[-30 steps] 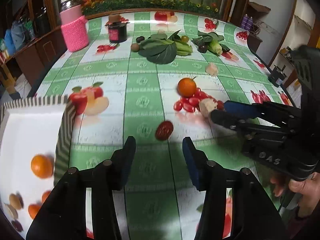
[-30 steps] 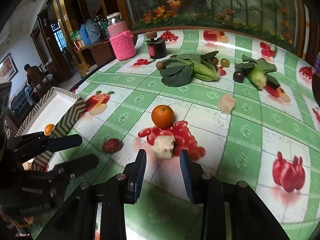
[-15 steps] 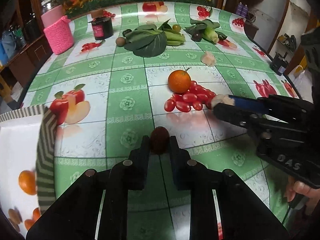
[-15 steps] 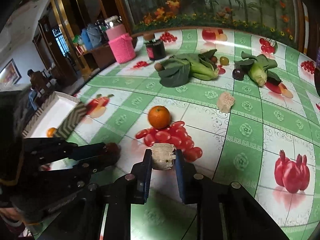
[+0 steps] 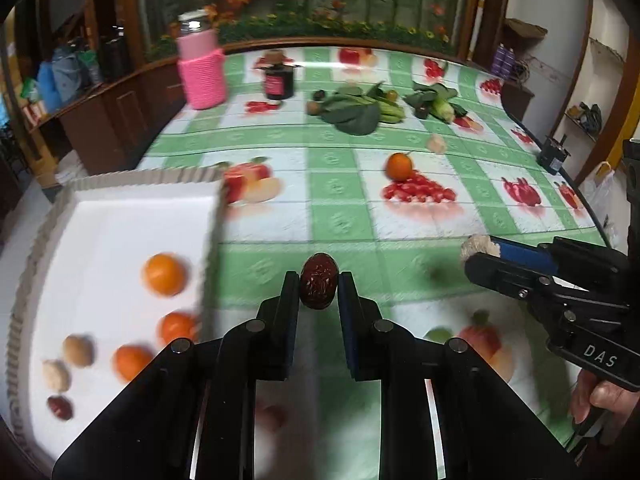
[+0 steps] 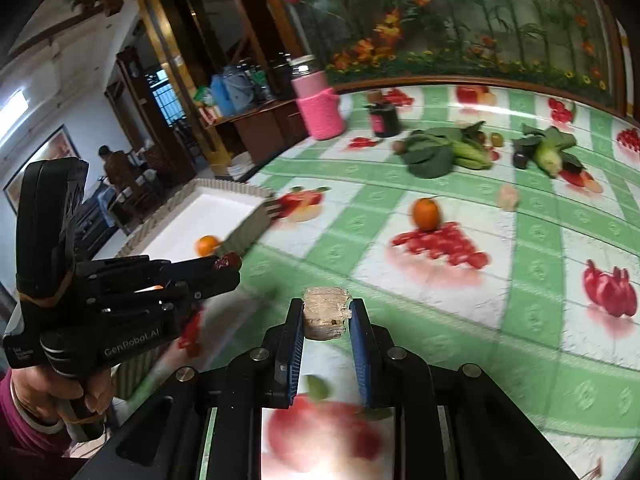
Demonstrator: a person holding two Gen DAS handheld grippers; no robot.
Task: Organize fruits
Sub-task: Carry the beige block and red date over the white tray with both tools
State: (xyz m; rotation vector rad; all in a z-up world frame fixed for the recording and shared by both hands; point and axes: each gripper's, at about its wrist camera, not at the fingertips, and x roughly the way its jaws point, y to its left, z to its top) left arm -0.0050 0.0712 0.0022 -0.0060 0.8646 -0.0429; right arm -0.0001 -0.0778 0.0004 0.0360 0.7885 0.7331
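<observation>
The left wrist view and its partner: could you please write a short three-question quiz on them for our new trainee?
1. True or false: the left gripper is shut on a dark red jujube.
2. What does the right gripper hold? A) an orange B) a pale beige chunk C) a corn cob
3. Fill in: the loose orange on the table sits at the edge of a printed pile of red ____.

Key
1. True; it is pinched between the fingers above the table, beside the white tray.
2. B; the pale beige chunk sits between the blue pads.
3. Tomatoes, or similar small red fruit printed on the cloth.
</observation>
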